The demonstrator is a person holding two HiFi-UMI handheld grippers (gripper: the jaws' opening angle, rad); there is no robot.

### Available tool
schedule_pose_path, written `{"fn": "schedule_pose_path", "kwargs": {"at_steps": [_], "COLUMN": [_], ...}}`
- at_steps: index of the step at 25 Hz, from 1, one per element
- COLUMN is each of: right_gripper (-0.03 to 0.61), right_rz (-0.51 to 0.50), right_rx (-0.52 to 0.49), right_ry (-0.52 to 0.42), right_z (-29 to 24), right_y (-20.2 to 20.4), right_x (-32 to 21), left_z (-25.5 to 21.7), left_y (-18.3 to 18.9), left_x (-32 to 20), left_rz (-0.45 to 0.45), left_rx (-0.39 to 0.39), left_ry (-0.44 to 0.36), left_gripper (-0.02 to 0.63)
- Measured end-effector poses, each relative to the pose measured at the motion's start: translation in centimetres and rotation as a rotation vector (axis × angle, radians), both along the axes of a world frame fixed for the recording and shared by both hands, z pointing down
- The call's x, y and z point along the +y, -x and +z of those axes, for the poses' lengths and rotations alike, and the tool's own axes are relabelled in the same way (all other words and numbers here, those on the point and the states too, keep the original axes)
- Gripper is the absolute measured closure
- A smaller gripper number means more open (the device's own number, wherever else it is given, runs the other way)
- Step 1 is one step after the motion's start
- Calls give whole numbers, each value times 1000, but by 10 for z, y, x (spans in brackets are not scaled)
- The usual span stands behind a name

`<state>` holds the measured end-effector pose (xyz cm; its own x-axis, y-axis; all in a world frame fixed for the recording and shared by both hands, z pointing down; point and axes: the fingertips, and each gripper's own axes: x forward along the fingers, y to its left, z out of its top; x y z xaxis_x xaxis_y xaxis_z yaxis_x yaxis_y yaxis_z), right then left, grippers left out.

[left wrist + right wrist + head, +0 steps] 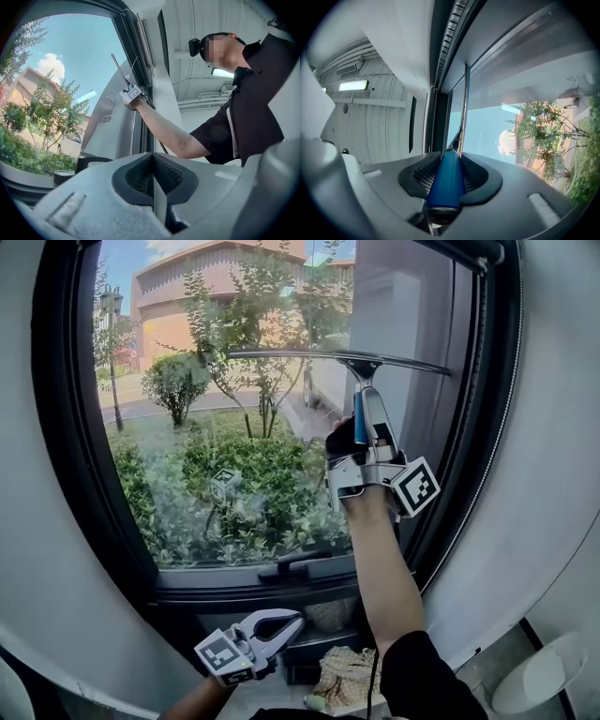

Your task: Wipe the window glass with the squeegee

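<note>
Right tool point(368, 427): squeegee point(339, 356), seemingly on glass point(216, 418)

No legible text, no labels, brands or numbers, no readable signs in any view

The squeegee point(309, 354) lies against the window glass point(234, 456), above the right tongs point(372, 423); the left tongs point(291, 622) hang below the frame point(216, 585).

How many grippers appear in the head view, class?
2. The right gripper is raised against the window glass, gripping the squeegee; the left gripper hangs below the sill, empty.
</note>
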<state>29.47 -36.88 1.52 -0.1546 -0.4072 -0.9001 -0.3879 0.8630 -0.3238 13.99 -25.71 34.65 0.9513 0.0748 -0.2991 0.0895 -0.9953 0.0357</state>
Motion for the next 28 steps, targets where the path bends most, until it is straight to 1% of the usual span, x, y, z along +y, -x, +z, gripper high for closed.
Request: {"fn": "schedule_pose_path", "kwargs": {"at_steps": [4,12,18,28], "right_gripper": [445,445,443,443], "right_rz": [4,-3,-17,-23], "right_rx": [-2,-8,-22,-19], "right_ry": [9,37,53,69], "right_z": [5,20,28,53], "right_y": [-1,-2,0,1], "right_x": [1,2,3,6], "left_z": [-1,-6,-8,4], "left_y": [0,2,-1,-4], "left_x": [2,6,10,11], "left_rz": [-6,-23,-25,-25], "left_rx": [-12,-6,-20,-24], "left_ry": [18,15,27,38], "left_gripper": [617,618,617,617]}}
